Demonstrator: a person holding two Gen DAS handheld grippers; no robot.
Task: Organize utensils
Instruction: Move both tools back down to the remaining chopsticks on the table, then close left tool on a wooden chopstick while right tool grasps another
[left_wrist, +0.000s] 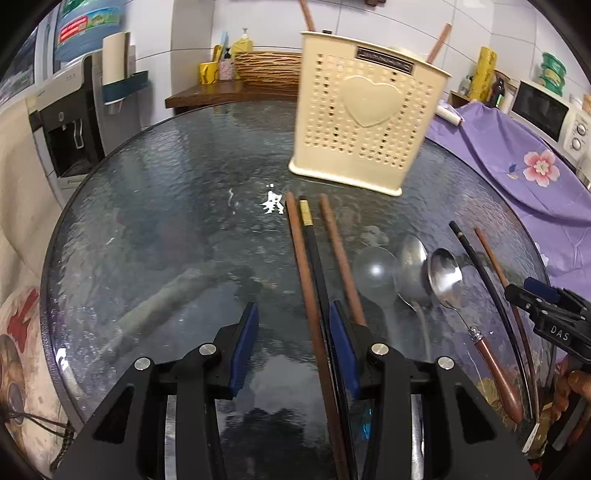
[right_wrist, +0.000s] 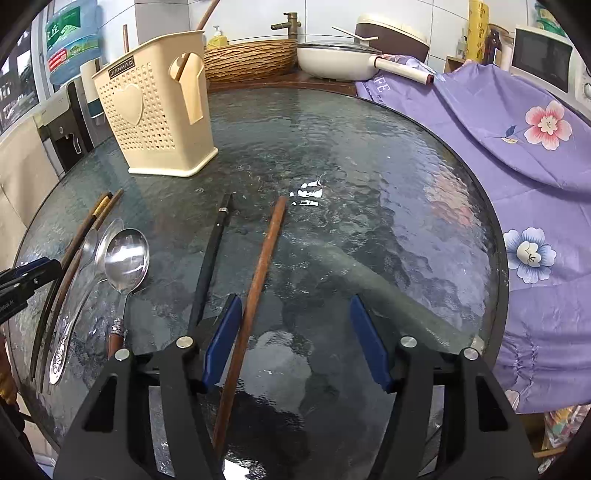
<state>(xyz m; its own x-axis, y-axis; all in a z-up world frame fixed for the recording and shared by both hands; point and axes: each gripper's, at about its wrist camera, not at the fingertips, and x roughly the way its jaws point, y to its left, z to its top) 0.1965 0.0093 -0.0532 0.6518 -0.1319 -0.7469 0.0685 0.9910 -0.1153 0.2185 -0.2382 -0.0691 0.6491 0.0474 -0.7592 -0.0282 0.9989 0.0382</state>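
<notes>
A cream perforated utensil holder (left_wrist: 365, 122) stands on the round glass table (left_wrist: 166, 221), with brown chopsticks inside; it also shows in the right wrist view (right_wrist: 155, 110). My left gripper (left_wrist: 293, 321) is open, low over the table; a brown chopstick (left_wrist: 303, 266) and a black gold-tipped chopstick (left_wrist: 314, 251) lie between its fingers, another brown one (left_wrist: 340, 258) beside the right finger. Metal spoons (left_wrist: 443, 277) lie to the right. My right gripper (right_wrist: 295, 325) is open; a brown chopstick (right_wrist: 258, 273) lies between its fingers, a black chopstick (right_wrist: 210, 258) just left.
A purple floral cloth (right_wrist: 517, 147) covers the table's right side. A white pan with glass lid (right_wrist: 332, 59) and a woven basket (right_wrist: 247, 59) sit behind. A water dispenser (left_wrist: 70, 122) stands left. Spoons (right_wrist: 125, 258) and chopsticks (right_wrist: 74, 243) lie at left in the right wrist view.
</notes>
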